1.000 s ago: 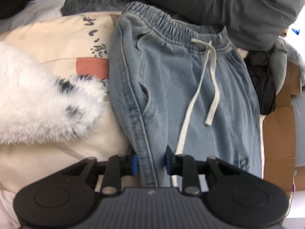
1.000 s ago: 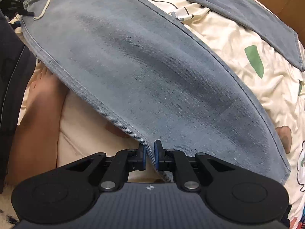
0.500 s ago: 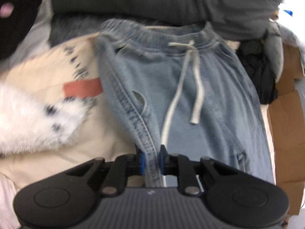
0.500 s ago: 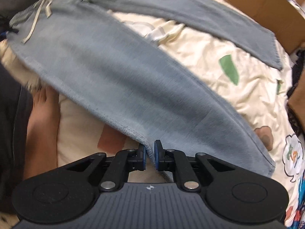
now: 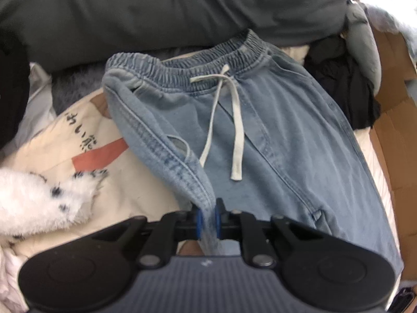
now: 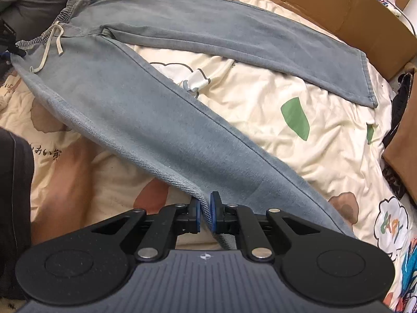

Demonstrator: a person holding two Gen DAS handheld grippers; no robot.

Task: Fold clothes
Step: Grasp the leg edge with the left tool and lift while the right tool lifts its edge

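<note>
On my feeds: light-blue denim drawstring pants (image 6: 146,120) lie spread over a cream cartoon-print bedsheet (image 6: 260,96), both grippers pinching the same outer side seam. My left gripper (image 5: 207,219) is clamped on the seam just below the hip pocket slit (image 5: 179,143), blue pads pressed onto a bunched ridge of fabric raised off the sheet; elastic waistband (image 5: 203,62) sits at the far end, its white drawstring (image 5: 238,135) hanging loose down the front. My right gripper (image 6: 205,215) is closed on the seam edge further down the near leg, jaws nearly together w/ denim sandwiched between them; that edge is lifted, so the leg runs up in a taut diagonal toward the waistband at upper left. The other leg (image 6: 234,34) lies flat across the sheet, well apart from the held one, hem near a cardboard box (image 6: 325,10) at the bed's far side. Dark grey bedding (image 5: 169,7) is piled beyond the waistband; a white fluffy item w/ black spots (image 5: 34,203) rests on the sheet at left of the L view.
</note>
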